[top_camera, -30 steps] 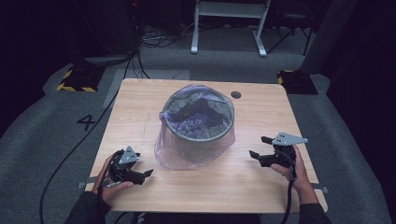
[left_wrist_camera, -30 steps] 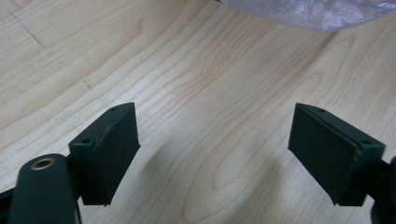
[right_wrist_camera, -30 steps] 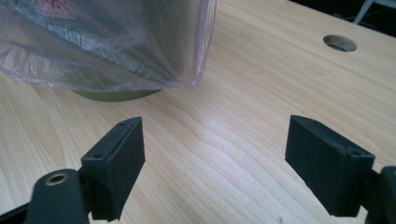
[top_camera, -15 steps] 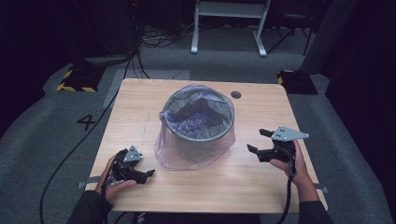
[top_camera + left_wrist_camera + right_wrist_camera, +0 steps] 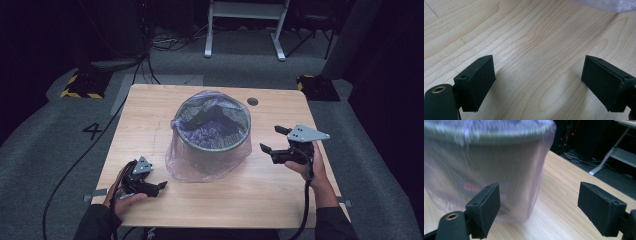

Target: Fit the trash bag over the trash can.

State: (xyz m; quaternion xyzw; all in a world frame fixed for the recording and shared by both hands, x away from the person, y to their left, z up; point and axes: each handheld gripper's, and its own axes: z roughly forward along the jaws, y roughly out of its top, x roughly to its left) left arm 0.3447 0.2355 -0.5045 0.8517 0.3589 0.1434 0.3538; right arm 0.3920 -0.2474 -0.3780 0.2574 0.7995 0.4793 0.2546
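Note:
A grey round bin (image 5: 212, 132) lined with a thin purple plastic bag stands in the middle of the wooden table (image 5: 150, 107); the bag drapes loosely down its sides. My left gripper (image 5: 159, 187) lies low at the front left, open over bare wood (image 5: 539, 82). Its jaws have just opened a little further, with nothing between them. The bag's edge (image 5: 609, 3) shows at the top of the left gripper view. My right gripper (image 5: 270, 138) hovers open just right of the bin. Between its jaws (image 5: 539, 207) is nothing, and the bagged bin (image 5: 486, 165) looms close ahead, blurred.
A small round hole (image 5: 252, 101) marks the table's far right part. Cables trail from both grippers off the front edge. On the grey floor sit a painted 4 (image 5: 93, 131), yellow-black striped blocks (image 5: 80, 85) and a white frame (image 5: 245, 30) behind.
My right gripper has risen off the table and edged toward the bin. The left gripper has stayed almost where it was.

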